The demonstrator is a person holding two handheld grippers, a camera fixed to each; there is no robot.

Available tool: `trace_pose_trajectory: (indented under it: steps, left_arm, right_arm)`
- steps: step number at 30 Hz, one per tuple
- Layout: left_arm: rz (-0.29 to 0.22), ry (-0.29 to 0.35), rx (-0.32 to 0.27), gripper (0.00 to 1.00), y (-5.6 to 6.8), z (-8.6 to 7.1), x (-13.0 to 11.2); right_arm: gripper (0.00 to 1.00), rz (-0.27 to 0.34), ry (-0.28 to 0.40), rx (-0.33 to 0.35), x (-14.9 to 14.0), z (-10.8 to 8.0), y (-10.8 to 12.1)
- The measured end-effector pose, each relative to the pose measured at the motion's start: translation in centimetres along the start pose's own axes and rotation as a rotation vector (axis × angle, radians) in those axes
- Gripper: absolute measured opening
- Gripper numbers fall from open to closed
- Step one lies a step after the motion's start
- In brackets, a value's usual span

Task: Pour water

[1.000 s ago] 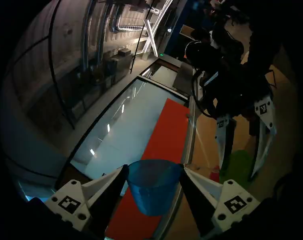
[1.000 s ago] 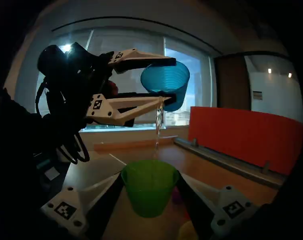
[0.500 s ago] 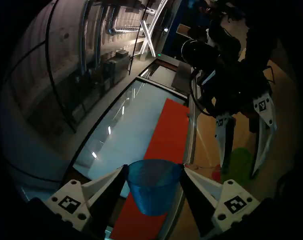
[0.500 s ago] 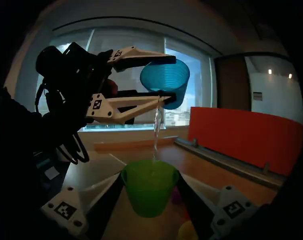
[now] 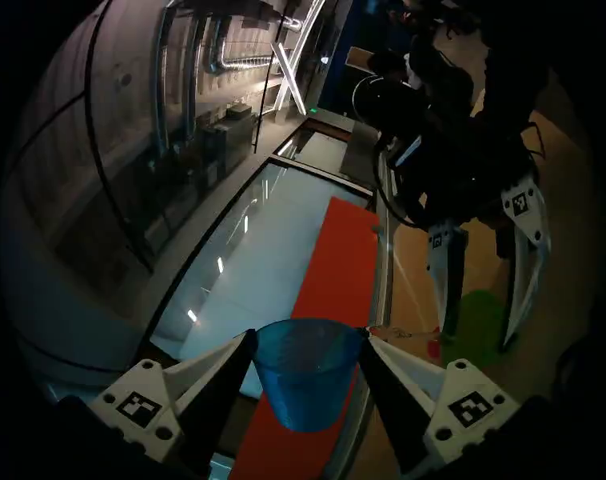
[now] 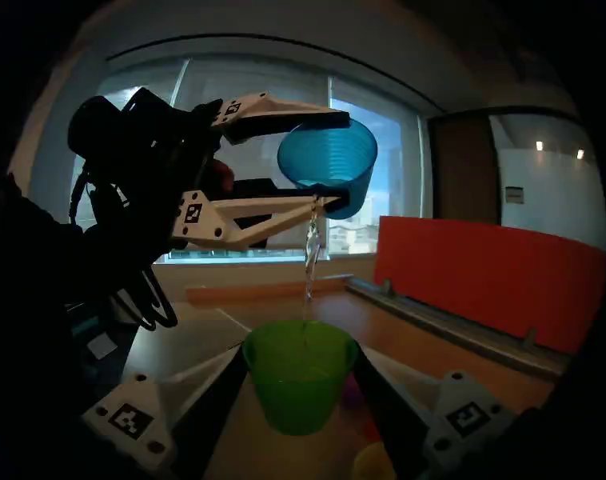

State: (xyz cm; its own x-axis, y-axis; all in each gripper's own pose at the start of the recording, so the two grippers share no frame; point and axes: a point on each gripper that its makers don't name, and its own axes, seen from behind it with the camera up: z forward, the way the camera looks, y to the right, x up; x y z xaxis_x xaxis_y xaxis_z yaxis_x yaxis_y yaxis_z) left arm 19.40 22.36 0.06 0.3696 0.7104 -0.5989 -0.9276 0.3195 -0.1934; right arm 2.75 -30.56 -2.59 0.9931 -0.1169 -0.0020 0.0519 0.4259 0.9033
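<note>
My left gripper [image 5: 305, 360] is shut on a blue ribbed cup [image 5: 305, 382]. In the right gripper view that blue cup [image 6: 328, 164] is tipped on its side, high above the table, with the left gripper [image 6: 335, 158] around it. A thin stream of water [image 6: 309, 252] falls from its rim into a green cup [image 6: 300, 374]. My right gripper [image 6: 300, 364] is shut on the green cup and holds it upright below. In the left gripper view the right gripper [image 5: 480, 336] and the green cup [image 5: 479, 318] sit at the right.
An orange panel [image 6: 495, 272] stands along the wooden table [image 6: 399, 336] on the right, with a metal rail at its foot. Large windows [image 6: 223, 120] lie behind. Small pink and yellow objects [image 6: 375, 460] sit near the green cup's base. A person's dark sleeve [image 6: 39, 280] fills the left.
The blue cup has tipped a little further and shifted slightly left. The water stream has grown steadier and now reaches into the green cup.
</note>
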Motion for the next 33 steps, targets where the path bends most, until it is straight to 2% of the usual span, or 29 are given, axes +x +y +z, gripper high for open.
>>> trace_pose_trajectory:
  steps: [5,11,20,33]
  left_arm:
    - [0.026,-0.001,-0.004,0.89,0.1,0.1,0.1]
    - [0.033,0.002,0.001,0.89,0.1,0.1,0.3]
    - [0.064,0.011,0.006,0.89,-0.5,0.0,0.8]
    - [0.108,0.019,0.01,0.89,-0.5,0.2,1.3]
  right_arm:
    - [0.91,-0.002,0.0,-0.001,0.1,0.0,0.0]
    - [0.92,-0.005,-0.001,-0.001,0.2,0.1,0.0]
    - [0.92,-0.005,-0.001,-0.003,0.2,0.1,0.1]
    - [0.92,-0.006,0.004,-0.003,0.3,0.0,0.2]
